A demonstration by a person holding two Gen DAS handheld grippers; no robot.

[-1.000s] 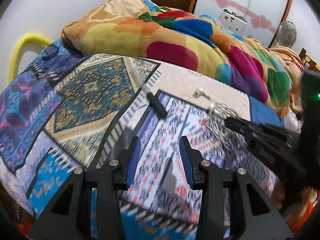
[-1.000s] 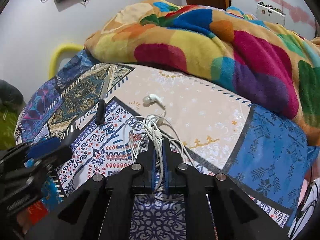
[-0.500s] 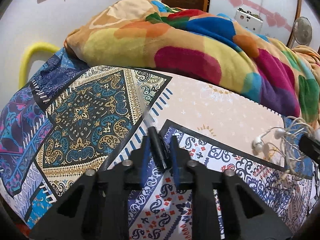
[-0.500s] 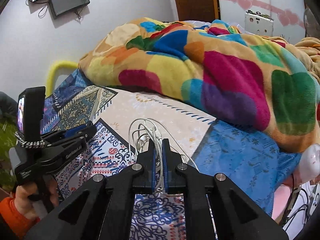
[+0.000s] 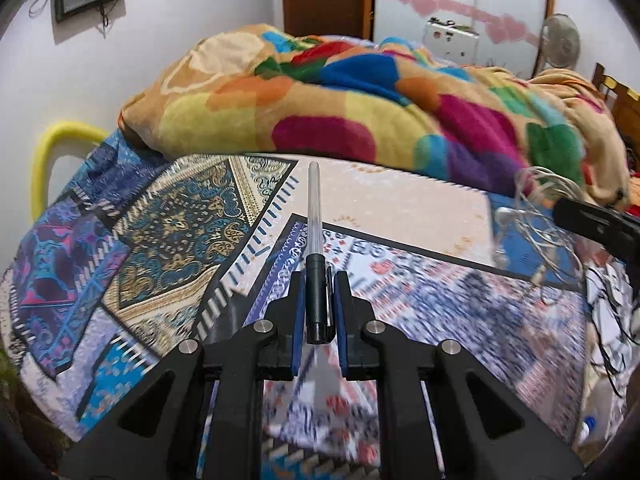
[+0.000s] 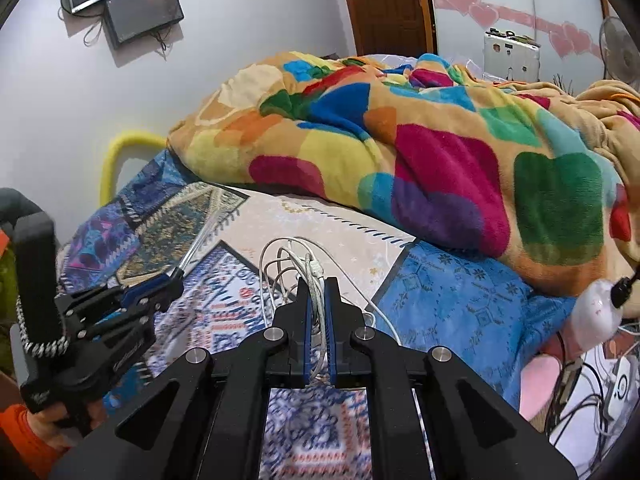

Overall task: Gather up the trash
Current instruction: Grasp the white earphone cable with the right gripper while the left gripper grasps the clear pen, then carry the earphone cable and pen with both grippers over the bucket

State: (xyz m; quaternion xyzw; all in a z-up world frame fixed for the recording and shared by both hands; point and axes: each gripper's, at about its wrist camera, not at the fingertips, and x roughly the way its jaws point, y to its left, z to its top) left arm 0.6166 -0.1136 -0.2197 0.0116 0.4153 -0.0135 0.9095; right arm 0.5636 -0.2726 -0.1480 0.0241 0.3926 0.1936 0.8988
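A pen (image 5: 313,240) with a clear barrel and black cap is clamped between the blue pads of my left gripper (image 5: 319,284), lifted off the patterned bedsheet (image 5: 172,236) and pointing away from me. From the right wrist view the same pen (image 6: 200,240) sticks out of the left gripper (image 6: 170,280) at the left. My right gripper (image 6: 316,292) is shut on a tangle of white earphone cable (image 6: 292,264), held above the bed. In the left wrist view that cable bundle (image 5: 536,216) hangs from the right gripper's black fingers (image 5: 592,220) at the right edge.
A bright multicoloured blanket (image 5: 360,112) is heaped across the far half of the bed. A yellow padded bar (image 5: 52,156) curves at the bed's left end. More cables and small devices (image 6: 600,384) lie past the right edge of the bed. A fan (image 5: 560,40) stands by the far wardrobe.
My left gripper went from open over the sheet to shut on the pen and lifted it. My right gripper rose and drew to the right with the earphone cable.
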